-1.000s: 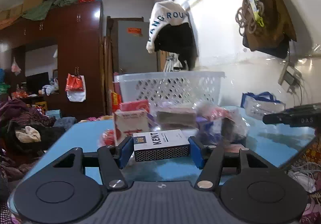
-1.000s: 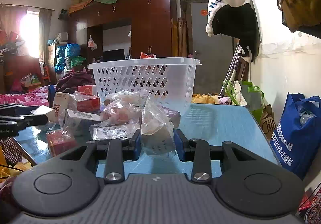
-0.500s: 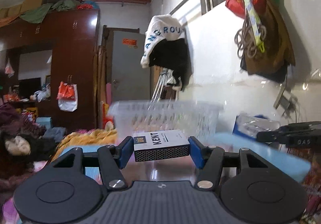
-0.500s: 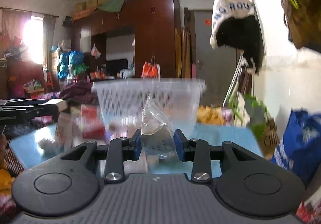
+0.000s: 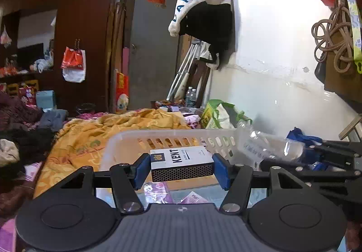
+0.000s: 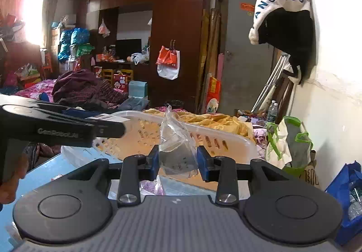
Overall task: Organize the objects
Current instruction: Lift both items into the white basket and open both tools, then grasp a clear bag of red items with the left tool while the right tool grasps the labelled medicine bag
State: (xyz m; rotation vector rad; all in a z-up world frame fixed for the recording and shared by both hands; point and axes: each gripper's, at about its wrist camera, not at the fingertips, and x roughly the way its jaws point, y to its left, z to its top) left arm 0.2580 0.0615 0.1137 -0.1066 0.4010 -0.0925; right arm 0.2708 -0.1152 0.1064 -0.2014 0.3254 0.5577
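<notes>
My left gripper (image 5: 181,168) is shut on a white Kent cigarette box (image 5: 181,159), held flat above the near rim of the white plastic basket (image 5: 126,139). My right gripper (image 6: 177,162) is shut on a clear plastic bag (image 6: 176,150) with grey contents, also over the basket (image 6: 226,139). In the right wrist view the left gripper (image 6: 108,124) reaches in from the left with the box at its tip. The right gripper's body (image 5: 316,161) and its bag (image 5: 267,145) show at the right of the left wrist view. Purple packets (image 5: 156,191) lie inside the basket.
The basket stands on a blue table (image 6: 45,175). A blue bag (image 6: 348,186) and a green-and-white bag (image 6: 287,145) sit at the right by the white wall. Beyond the basket lie a yellow blanket (image 5: 101,130), heaped clothes (image 6: 86,91) and a dark wardrobe (image 6: 178,32).
Both grippers have risen and gone forward from the pile of items on the table to above the basket, each still holding its item. The pile has dropped out of view.
</notes>
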